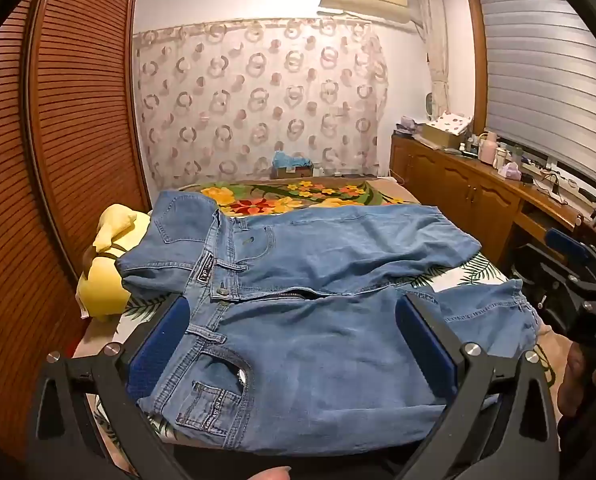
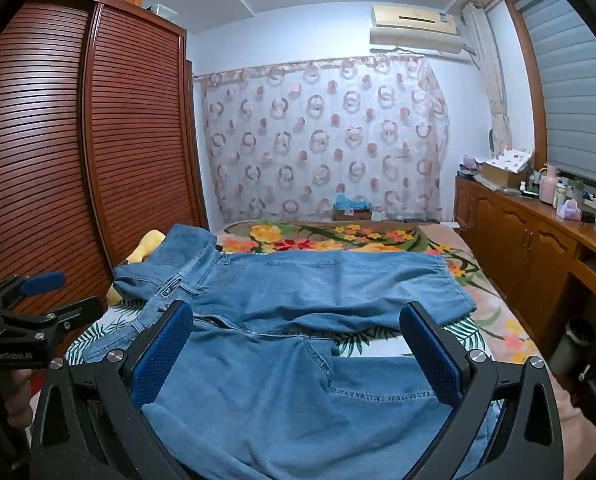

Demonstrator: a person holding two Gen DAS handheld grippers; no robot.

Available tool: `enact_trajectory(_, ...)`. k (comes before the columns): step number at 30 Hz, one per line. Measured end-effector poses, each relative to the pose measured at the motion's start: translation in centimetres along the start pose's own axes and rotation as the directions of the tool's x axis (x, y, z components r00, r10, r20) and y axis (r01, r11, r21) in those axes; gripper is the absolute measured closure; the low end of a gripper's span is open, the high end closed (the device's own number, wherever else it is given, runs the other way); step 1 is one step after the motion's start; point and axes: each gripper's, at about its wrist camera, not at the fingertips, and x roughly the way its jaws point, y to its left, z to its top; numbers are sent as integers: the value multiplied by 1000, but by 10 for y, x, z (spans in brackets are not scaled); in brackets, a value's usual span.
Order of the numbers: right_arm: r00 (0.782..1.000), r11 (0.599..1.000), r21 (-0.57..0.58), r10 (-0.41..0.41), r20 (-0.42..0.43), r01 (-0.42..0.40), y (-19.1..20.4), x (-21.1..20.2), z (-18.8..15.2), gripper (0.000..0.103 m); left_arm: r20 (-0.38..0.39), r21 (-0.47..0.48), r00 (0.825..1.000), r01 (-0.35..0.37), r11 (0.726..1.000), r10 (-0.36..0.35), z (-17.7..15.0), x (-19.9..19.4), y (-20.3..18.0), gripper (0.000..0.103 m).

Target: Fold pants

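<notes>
A pair of light blue denim pants [image 1: 318, 320] lies spread across the bed, waistband to the left and legs running right, zipper partly undone. My left gripper [image 1: 293, 312] hovers wide open above the near hip and pocket area, with nothing between its blue pads. The same pants [image 2: 298, 360] fill the right wrist view, where my right gripper [image 2: 298, 320] stands wide open over the crotch and near leg, also holding nothing. Each view catches the other gripper at its edge: the right gripper [image 1: 570, 272] and the left gripper [image 2: 37, 292].
The bed [image 1: 298, 194] has a floral cover. A yellow pillow [image 1: 105, 264] lies at the pants' left end. A slatted wooden wardrobe [image 1: 57, 140] stands left, a cluttered wooden cabinet [image 1: 478, 184] right, and a patterned curtain [image 1: 257, 104] behind.
</notes>
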Motion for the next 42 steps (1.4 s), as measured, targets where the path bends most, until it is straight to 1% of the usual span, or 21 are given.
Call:
enact_trajectory(3, 1000, 1000, -3, -3, -8, 3, 0, 0, 0, 0, 2, 15, 1000, -7, 1000, 7, 0, 0, -1, 0)
enact_trajectory(42, 1000, 1000, 6, -4, -2, 4, -1, -3, -1, 0, 15, 15, 1000, -5, 1000, 4, 0, 1, -1, 0)
